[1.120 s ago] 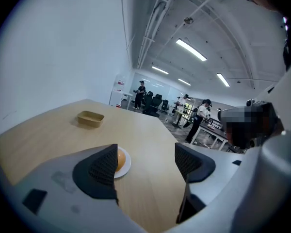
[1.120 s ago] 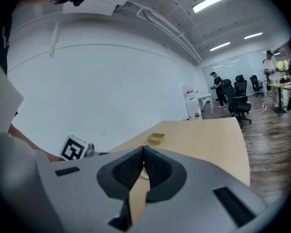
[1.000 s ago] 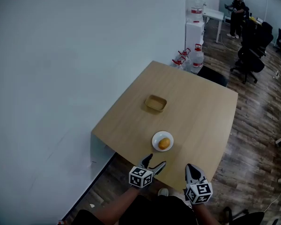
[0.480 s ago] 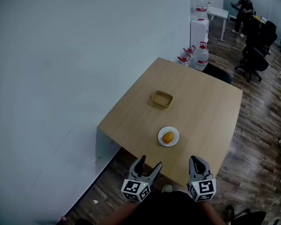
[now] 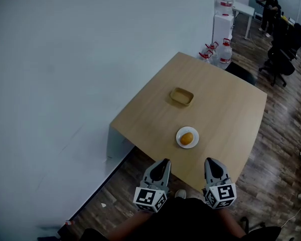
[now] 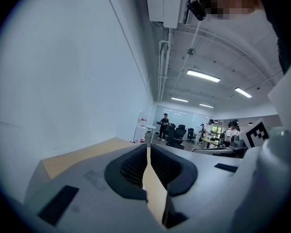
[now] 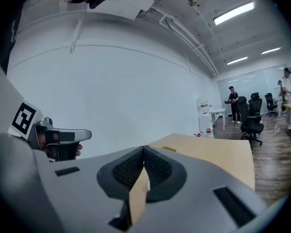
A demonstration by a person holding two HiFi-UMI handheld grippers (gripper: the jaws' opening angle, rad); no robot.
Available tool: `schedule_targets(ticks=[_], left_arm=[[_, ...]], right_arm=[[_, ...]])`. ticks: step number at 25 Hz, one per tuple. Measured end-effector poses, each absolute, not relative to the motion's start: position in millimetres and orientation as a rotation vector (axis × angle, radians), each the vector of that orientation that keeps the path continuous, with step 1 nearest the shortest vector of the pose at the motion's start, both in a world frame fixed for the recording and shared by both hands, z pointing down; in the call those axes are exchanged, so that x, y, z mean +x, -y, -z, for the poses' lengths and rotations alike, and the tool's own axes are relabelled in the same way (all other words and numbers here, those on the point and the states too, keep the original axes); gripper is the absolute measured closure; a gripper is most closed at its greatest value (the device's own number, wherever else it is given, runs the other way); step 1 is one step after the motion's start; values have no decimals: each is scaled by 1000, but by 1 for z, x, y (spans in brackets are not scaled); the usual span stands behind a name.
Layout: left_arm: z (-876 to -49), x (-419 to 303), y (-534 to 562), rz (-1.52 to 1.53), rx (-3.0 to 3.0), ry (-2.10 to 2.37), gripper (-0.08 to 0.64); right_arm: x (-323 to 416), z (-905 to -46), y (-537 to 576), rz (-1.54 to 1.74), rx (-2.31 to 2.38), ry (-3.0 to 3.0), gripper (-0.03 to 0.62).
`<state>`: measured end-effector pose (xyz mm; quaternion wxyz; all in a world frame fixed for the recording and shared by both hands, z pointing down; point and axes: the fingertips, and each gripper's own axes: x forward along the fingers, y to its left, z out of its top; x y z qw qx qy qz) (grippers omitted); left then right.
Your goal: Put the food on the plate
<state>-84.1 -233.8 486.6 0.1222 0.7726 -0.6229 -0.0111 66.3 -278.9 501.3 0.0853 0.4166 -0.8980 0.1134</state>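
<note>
An orange round piece of food (image 5: 187, 138) lies on a small white plate (image 5: 179, 134) near the front edge of the wooden table (image 5: 226, 109). Both grippers are held low, close to the body, short of the table's front edge and apart from the plate. My left gripper (image 5: 164, 162) is closing, its jaws meeting with nothing between them; the left gripper view (image 6: 148, 147) shows the pads together. My right gripper (image 5: 212, 162) is shut and empty, and its pads also meet in the right gripper view (image 7: 144, 148).
A shallow tan dish (image 5: 181, 96) sits mid-table, beyond the plate. A white wall runs along the left. Water jugs (image 5: 218, 52) and a dispenser (image 5: 223, 24) stand past the far corner. Office chairs (image 5: 286, 49) and a person (image 5: 270, 1) are at the back right.
Both grippers have drawn back from the table's front edge toward the body. The left gripper's jaws, spread wide before, have come together. The food stays on the plate.
</note>
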Motion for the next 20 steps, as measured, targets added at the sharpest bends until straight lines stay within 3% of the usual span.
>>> schedule_targets(ticks=[20], left_arm=[[-501,-93,246,-4,2215,1797,545]], right_arm=[[93,-488,281,-250,1386,2588,532]])
